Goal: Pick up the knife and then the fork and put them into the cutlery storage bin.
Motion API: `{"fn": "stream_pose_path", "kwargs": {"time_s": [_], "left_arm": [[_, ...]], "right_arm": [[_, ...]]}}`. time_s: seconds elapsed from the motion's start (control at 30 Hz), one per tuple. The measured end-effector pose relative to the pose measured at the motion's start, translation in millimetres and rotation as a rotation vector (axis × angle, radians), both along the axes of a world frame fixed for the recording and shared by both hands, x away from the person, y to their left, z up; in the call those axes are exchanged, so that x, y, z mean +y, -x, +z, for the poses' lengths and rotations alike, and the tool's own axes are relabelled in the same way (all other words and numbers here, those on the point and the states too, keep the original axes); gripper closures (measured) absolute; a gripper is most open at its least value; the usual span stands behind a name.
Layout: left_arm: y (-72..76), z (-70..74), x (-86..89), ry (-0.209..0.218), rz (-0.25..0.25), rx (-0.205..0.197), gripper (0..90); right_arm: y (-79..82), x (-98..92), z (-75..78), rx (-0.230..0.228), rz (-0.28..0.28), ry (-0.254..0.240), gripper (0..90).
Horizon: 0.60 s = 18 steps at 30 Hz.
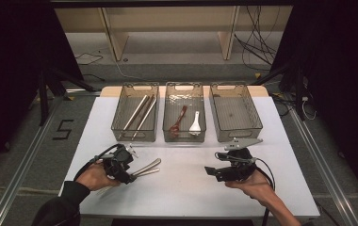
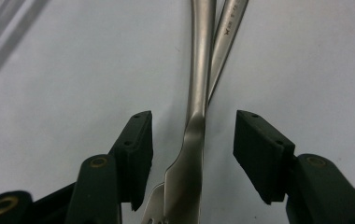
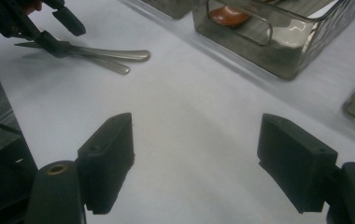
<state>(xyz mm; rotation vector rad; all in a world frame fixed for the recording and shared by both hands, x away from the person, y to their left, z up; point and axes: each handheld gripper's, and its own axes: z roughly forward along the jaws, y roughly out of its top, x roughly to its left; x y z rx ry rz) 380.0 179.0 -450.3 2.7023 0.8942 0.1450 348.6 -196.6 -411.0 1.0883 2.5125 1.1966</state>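
Observation:
Two metal utensils (image 1: 148, 167) lie crossed on the white table (image 1: 182, 193) at the front left. In the left gripper view one is a fork (image 2: 192, 154), with the other's handle (image 2: 227, 42) beside it. My left gripper (image 1: 129, 176) is lowered over the fork's neck, one jaw on each side. Both pads stand apart from the metal, so the gripper is open. My right gripper (image 1: 210, 171) rests at the front right, pointing left. In its own view the right gripper (image 3: 194, 140) is wide open over bare table with nothing between the jaws.
Three clear bins stand in a row at the back. The left bin (image 1: 139, 85) holds long metal sticks (image 1: 138, 113). The middle bin (image 1: 184, 84) holds a brown spoon (image 1: 177, 121) and a white spoon (image 1: 195, 124). The right bin (image 1: 229, 85) is next to it.

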Motion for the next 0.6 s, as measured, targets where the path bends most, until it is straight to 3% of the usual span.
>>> {"fn": "stream_pose_path", "kwargs": {"time_s": [0.27,0.4,0.6], "left_arm": [[1.8,-2.0,1.1,-0.022,-0.013,-0.002,51.9],[3.1,-4.0,0.0,-0.055,-0.053,0.003,54.0],[1.7,-7.1,-2.2,-0.053,-0.078,0.016,56.7]], "right_arm": [[-0.9,1.5,-0.1,-0.001,0.009,0.002,27.9],[-1.4,2.4,-0.3,0.002,0.008,0.002,27.9],[-0.9,4.4,-0.7,0.001,0.020,0.008,27.9]]}}
